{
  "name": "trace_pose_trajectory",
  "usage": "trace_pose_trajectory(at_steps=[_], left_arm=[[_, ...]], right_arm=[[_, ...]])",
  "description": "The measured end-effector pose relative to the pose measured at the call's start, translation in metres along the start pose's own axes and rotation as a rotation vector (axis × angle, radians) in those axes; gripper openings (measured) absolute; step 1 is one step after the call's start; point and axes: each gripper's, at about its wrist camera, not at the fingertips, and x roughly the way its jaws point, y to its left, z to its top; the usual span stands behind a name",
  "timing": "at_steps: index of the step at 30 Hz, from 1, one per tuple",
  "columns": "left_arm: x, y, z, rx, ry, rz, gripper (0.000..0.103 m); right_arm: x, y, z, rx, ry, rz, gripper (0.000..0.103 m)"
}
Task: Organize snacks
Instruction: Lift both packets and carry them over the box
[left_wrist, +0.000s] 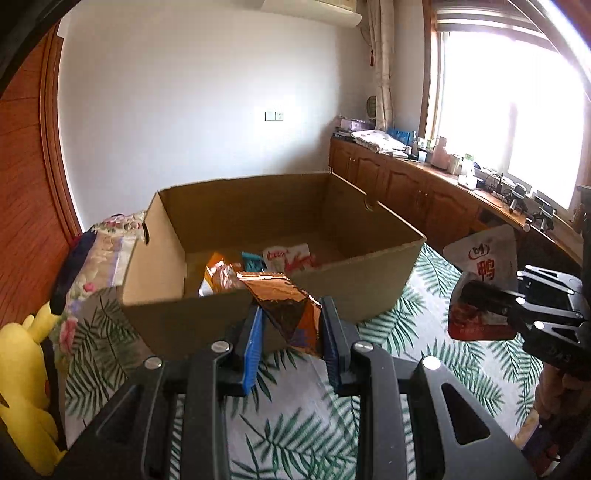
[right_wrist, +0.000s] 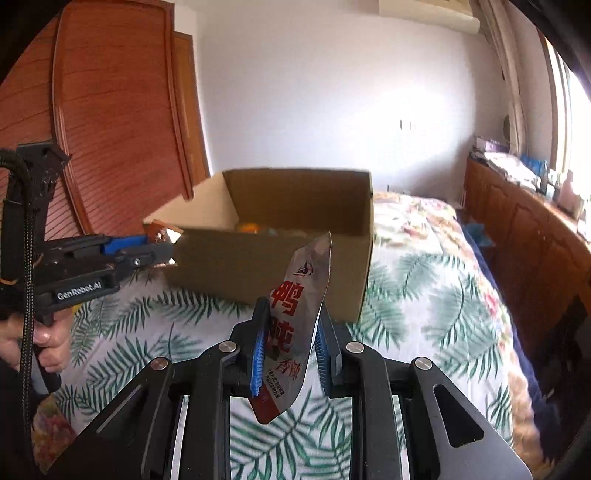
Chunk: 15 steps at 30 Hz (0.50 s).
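Observation:
An open cardboard box (left_wrist: 351, 291) stands on the leaf-print bedspread and holds several snack packets (left_wrist: 288, 256). My left gripper (left_wrist: 293, 325) is shut on a shiny orange-brown snack packet (left_wrist: 286, 304), held just in front of the box's near wall. My right gripper (right_wrist: 291, 343) is shut on a silver and red pouch with red Chinese characters (right_wrist: 295, 317), held upright before the box (right_wrist: 273, 254). The right gripper and its pouch (left_wrist: 484, 280) show at the right of the left wrist view. The left gripper (right_wrist: 162, 245) shows at the left of the right wrist view.
A yellow plush toy (left_wrist: 26, 373) and a floral quilt (left_wrist: 96, 258) lie left of the box. A wooden cabinet (left_wrist: 424, 188) with clutter runs under the window at right. A wooden wardrobe (right_wrist: 110, 122) stands at the left. The bedspread (right_wrist: 424, 295) extends right of the box.

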Motion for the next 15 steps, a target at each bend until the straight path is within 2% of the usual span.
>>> trace_pose_trajectory(at_steps=[8, 15], left_arm=[[0.020, 0.020, 0.027, 0.001, -0.024, 0.028, 0.027], [0.040, 0.041, 0.039, -0.027, -0.030, 0.044, 0.027]], right_arm=[[0.021, 0.004, 0.042, -0.045, -0.047, 0.012, 0.021], [0.051, 0.010, 0.065, -0.077, -0.058, 0.028, 0.021]])
